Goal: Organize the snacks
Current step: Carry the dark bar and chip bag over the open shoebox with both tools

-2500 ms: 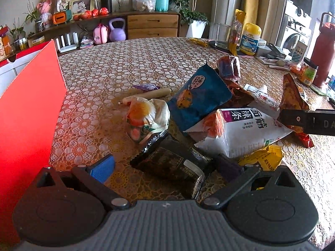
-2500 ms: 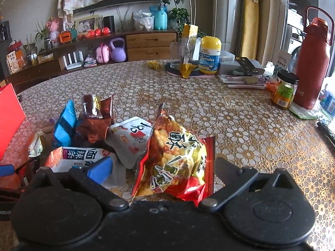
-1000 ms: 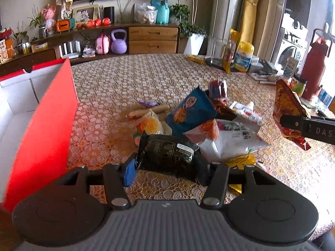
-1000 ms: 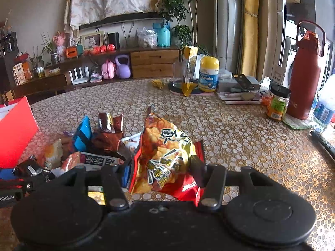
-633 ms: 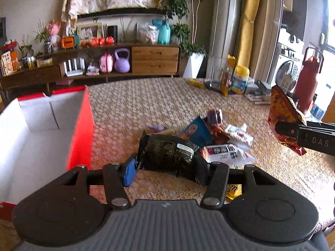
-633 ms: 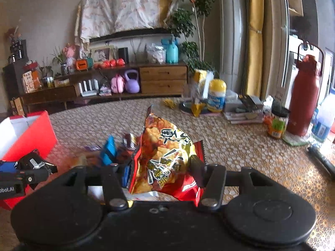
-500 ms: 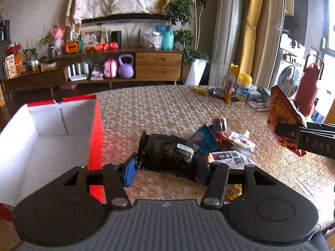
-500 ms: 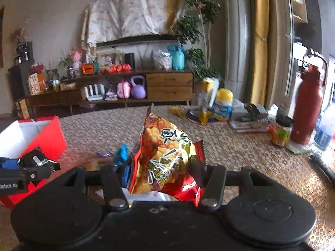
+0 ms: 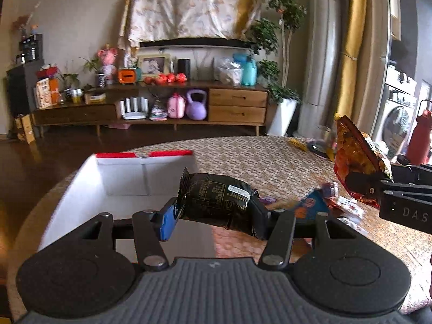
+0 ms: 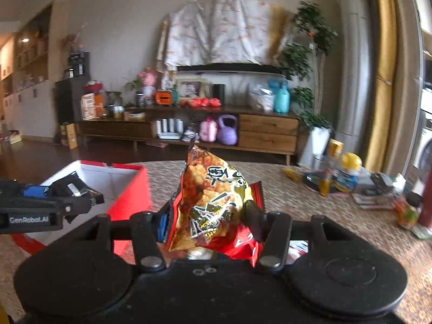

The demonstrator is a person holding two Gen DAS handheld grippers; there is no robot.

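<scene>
My left gripper point(image 9: 214, 213) is shut on a black snack packet point(image 9: 218, 199) and holds it in the air over the near right part of the open red box with a white inside point(image 9: 118, 181). My right gripper point(image 10: 208, 224) is shut on a red and yellow chip bag point(image 10: 213, 199), held upright above the table, to the right of the box point(image 10: 135, 189). The right gripper and its bag show in the left wrist view point(image 9: 353, 159). The left gripper with its packet shows in the right wrist view point(image 10: 70, 189).
Several loose snack packets point(image 9: 321, 202) lie on the round lace-covered table point(image 9: 256, 159) right of the box. Bottles and jars point(image 10: 345, 172) stand at the table's far right, with a dark red flask point(image 9: 421, 135). A wooden sideboard point(image 9: 162, 102) lines the wall.
Both grippers closed on their packets, lifted them off the table and moved left toward the box. The left gripper's packet now hangs over the box opening.
</scene>
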